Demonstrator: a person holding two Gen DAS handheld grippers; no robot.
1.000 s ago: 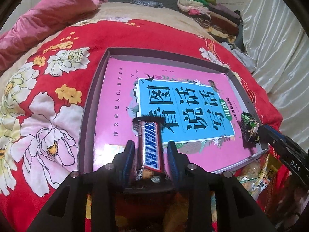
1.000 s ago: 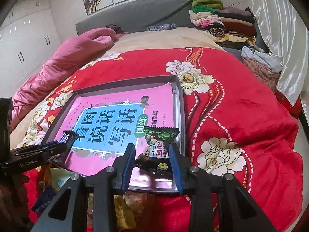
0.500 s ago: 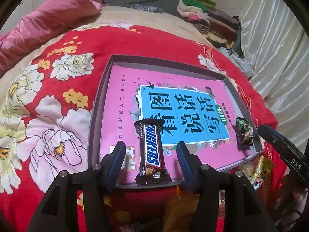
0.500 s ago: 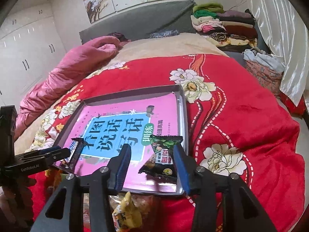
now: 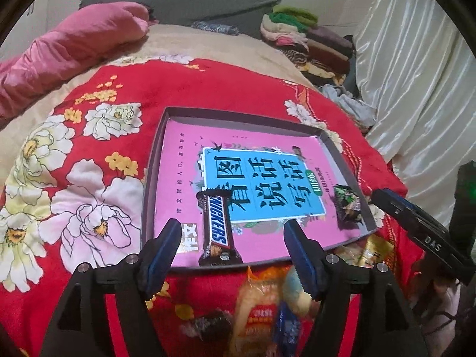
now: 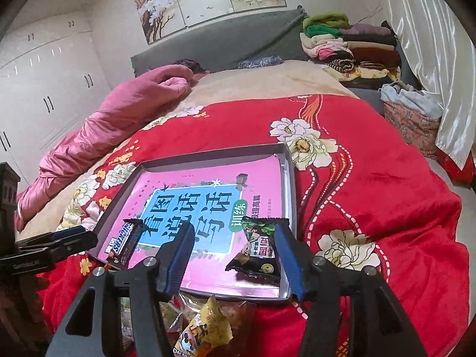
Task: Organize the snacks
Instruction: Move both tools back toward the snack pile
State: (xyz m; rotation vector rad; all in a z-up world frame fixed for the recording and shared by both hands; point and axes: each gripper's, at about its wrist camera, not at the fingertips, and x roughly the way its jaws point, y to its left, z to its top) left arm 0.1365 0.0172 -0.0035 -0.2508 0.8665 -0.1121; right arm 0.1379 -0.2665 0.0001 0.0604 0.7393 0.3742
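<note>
The left gripper (image 5: 233, 239) stands with its jaws apart, having just been opening; the Snickers bar (image 5: 216, 228) lies between the fingers, free of both pads, nearer the left finger (image 5: 165, 245), flat on the pink book cover at the near edge of the shallow grey tray (image 5: 309, 129); just below the fingertips a heap of loose wrapped snacks (image 5: 261, 309) lies on the red floral blanket (image 5: 190, 89). The right gripper (image 6: 235, 247) also has its jaws spread and has just been opening; the dark green snack packet (image 6: 261, 247) lies between the fingers, close against the right finger (image 6: 287, 255), no pad pressing it, in the tray's near right corner; a yellow wrapped sweet (image 6: 205, 330) sits below the fingertips.
</note>
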